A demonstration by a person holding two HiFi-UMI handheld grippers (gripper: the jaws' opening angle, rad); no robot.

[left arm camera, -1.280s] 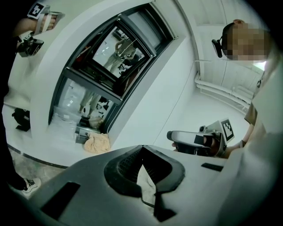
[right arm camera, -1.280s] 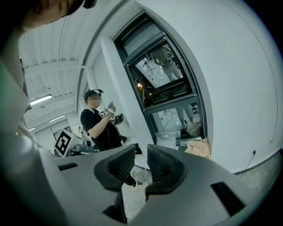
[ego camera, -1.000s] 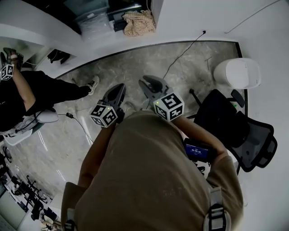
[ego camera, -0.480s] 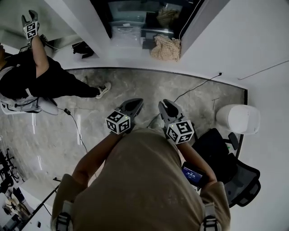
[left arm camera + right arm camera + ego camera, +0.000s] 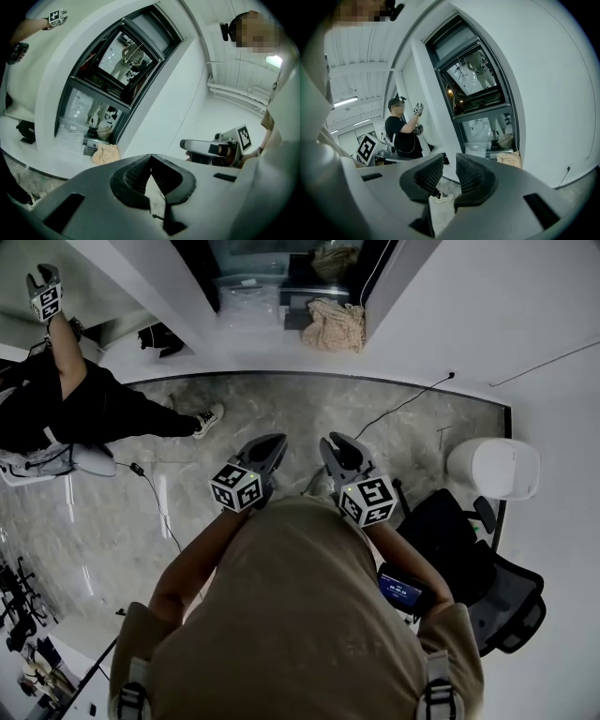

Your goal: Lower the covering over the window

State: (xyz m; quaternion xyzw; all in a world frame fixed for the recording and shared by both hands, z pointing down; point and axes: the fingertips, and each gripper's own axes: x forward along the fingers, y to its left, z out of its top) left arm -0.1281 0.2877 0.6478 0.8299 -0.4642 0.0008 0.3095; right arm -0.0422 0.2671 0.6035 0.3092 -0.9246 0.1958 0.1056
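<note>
Head view: my left gripper (image 5: 272, 444) and right gripper (image 5: 335, 446) point side by side at the far white wall. The window (image 5: 253, 263) is set there, with a crumpled cloth (image 5: 336, 324) at its foot. My cubes carry black-and-white square markers. A small screen (image 5: 401, 589) on my right forearm glows blue, its writing too small to read.

Left gripper view: my jaws are pressed together on nothing. The window lies far left; I cannot pick out its covering.

Right gripper view: my jaws stand apart with nothing between them. The window is far right, and a person in black (image 5: 401, 133) stands to its left.
</note>
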